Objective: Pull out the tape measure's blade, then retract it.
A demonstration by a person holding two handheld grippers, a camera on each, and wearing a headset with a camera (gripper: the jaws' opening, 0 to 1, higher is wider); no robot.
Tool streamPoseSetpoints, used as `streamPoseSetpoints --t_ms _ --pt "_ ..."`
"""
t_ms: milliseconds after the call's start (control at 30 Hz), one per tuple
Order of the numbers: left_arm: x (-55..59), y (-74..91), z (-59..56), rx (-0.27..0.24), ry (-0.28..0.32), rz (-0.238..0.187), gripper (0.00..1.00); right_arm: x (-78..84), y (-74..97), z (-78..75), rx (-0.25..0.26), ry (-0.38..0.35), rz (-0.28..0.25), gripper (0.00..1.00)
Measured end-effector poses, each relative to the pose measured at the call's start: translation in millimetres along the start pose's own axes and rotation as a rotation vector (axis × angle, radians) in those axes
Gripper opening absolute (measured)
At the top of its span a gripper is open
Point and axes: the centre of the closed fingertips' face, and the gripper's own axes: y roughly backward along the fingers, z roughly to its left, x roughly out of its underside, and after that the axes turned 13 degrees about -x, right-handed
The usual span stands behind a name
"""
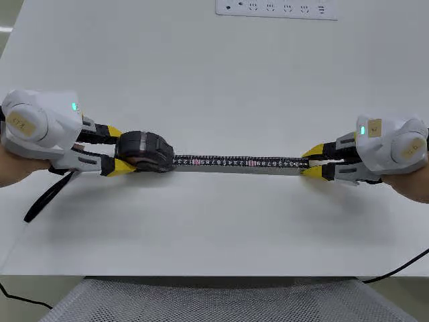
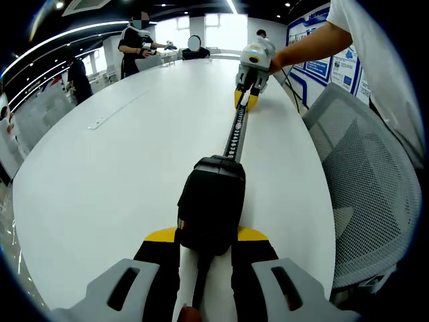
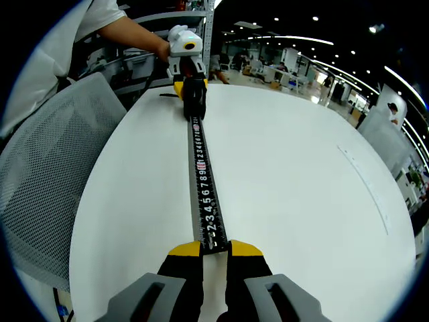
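A black tape measure case (image 1: 144,151) sits low over the white table, held between the yellow-tipped jaws of my left gripper (image 1: 120,151). In the left gripper view the case (image 2: 211,201) fills the gap between the jaws of that gripper (image 2: 206,236). Its black numbered blade (image 1: 238,162) is drawn out to the right. My right gripper (image 1: 310,162) is shut on the blade's tip. In the right gripper view the blade (image 3: 203,188) runs straight away from that gripper (image 3: 214,249) to the case (image 3: 193,94).
A black wrist strap (image 1: 47,194) hangs from the left gripper onto the table (image 1: 214,221). A white socket strip (image 1: 276,8) lies at the far edge. A grey mesh chair (image 1: 221,300) stands at the near edge, with a cable (image 1: 402,267) beside it.
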Motion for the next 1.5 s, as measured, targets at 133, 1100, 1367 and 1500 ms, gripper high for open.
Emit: streamPoseSetpoints --t_ms 133,1100,1367,1500 --pt "-0.3 0.2 -0.3 -0.001 0.0 0.0 0.23 1.7 2.1 0.5 0.0 -0.008 -0.002 0.08" --pt "-2.3 -1.8 -0.5 -0.038 0.037 0.01 0.26 2.1 2.1 -0.1 -0.021 -0.052 0.011 0.12" --pt "1.7 -1.3 -3.4 -0.033 0.056 0.029 0.35 -2.6 -2.7 2.6 -0.028 -0.094 -0.011 0.22" --pt "2.2 0.5 -2.9 -0.039 0.07 0.027 0.37 -2.5 -2.3 2.6 -0.026 -0.101 -0.015 0.22"
